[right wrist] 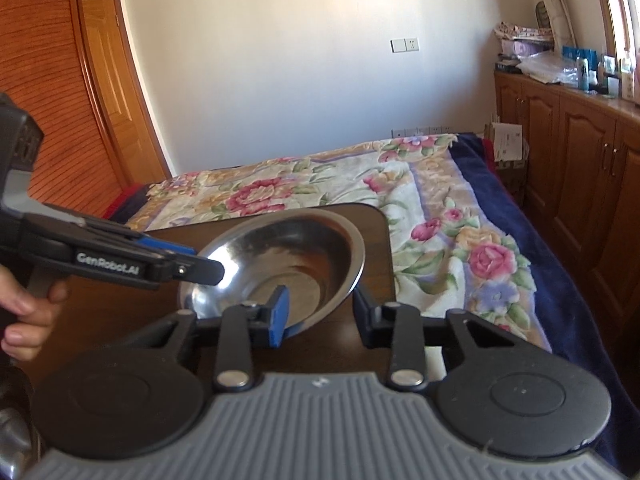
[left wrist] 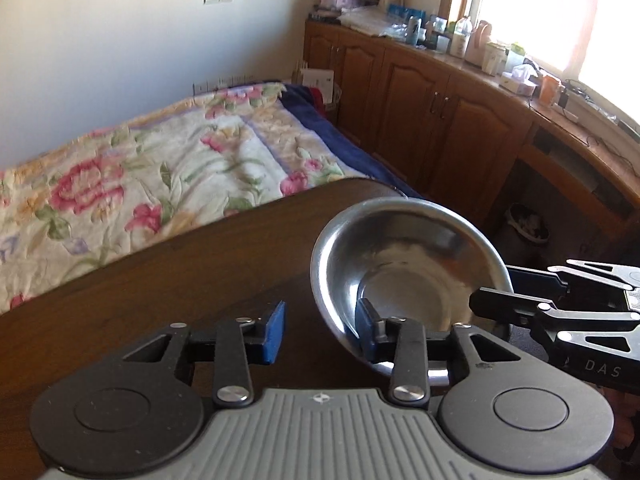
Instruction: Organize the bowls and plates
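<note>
A shiny steel bowl point(left wrist: 404, 268) is tilted above a dark wooden table point(left wrist: 180, 280); it also shows in the right wrist view point(right wrist: 280, 256). My left gripper point(left wrist: 322, 330) is open, its right finger inside the bowl and the near rim between the jaws. My right gripper point(right wrist: 320, 312) is open, its left finger inside the bowl and the right rim between the jaws. Each gripper shows in the other's view, the right one point(left wrist: 500, 300) at the bowl's right rim, the left one point(right wrist: 200, 266) at its left rim.
A bed with a floral quilt point(right wrist: 360, 200) lies just beyond the table. Wooden cabinets point(left wrist: 420, 112) with a cluttered top run along the right under a bright window. A wooden wardrobe point(right wrist: 48, 100) stands at the left. A hand point(right wrist: 28, 312) holds the left gripper.
</note>
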